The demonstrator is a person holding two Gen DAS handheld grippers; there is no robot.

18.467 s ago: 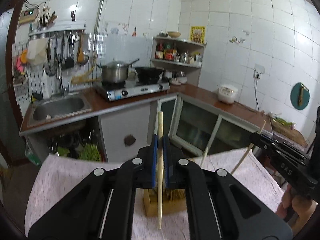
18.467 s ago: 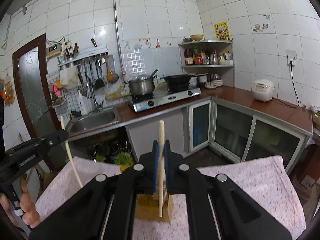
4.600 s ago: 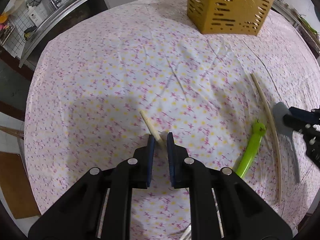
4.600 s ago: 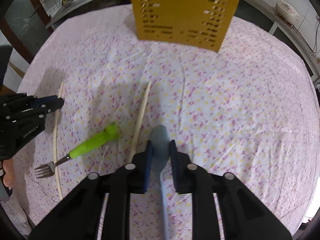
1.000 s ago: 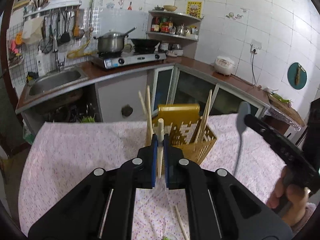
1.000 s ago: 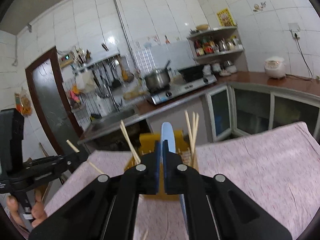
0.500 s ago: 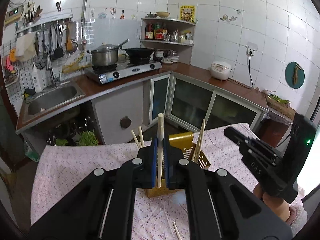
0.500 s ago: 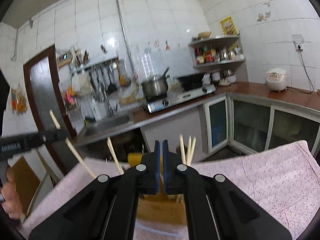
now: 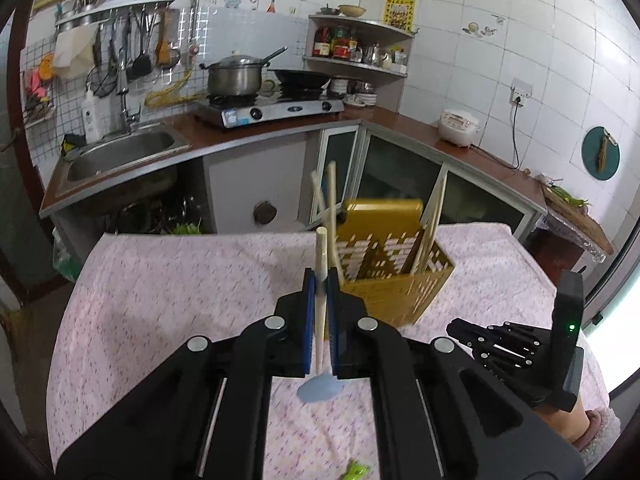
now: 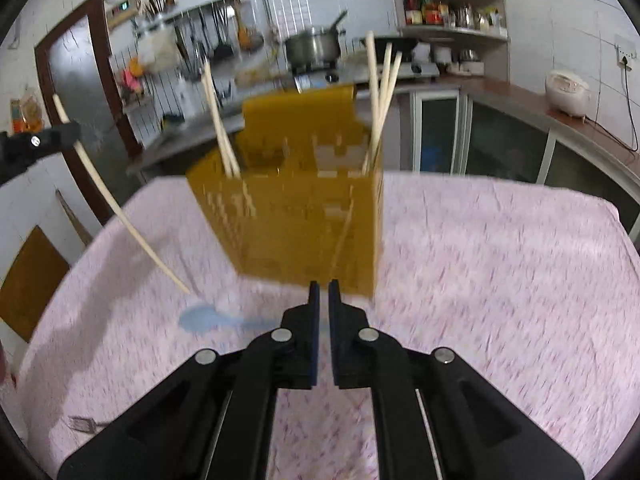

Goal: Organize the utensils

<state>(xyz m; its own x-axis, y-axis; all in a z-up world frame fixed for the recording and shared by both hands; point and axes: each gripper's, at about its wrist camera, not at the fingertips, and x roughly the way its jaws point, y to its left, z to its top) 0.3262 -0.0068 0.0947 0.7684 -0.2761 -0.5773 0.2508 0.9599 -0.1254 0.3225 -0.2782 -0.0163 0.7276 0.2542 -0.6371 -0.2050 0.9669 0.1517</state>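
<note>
We see a steel pot on the stove, beside a sink. A white rice cooker sits on the counter.

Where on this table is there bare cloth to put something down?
The cloth to the right of the yellow holder is bare out to the table's edge. It's crowded to the left of the holder: a blue spoon lies there, a fork nearer the edge, and the left gripper hangs a chopstick above.
</note>
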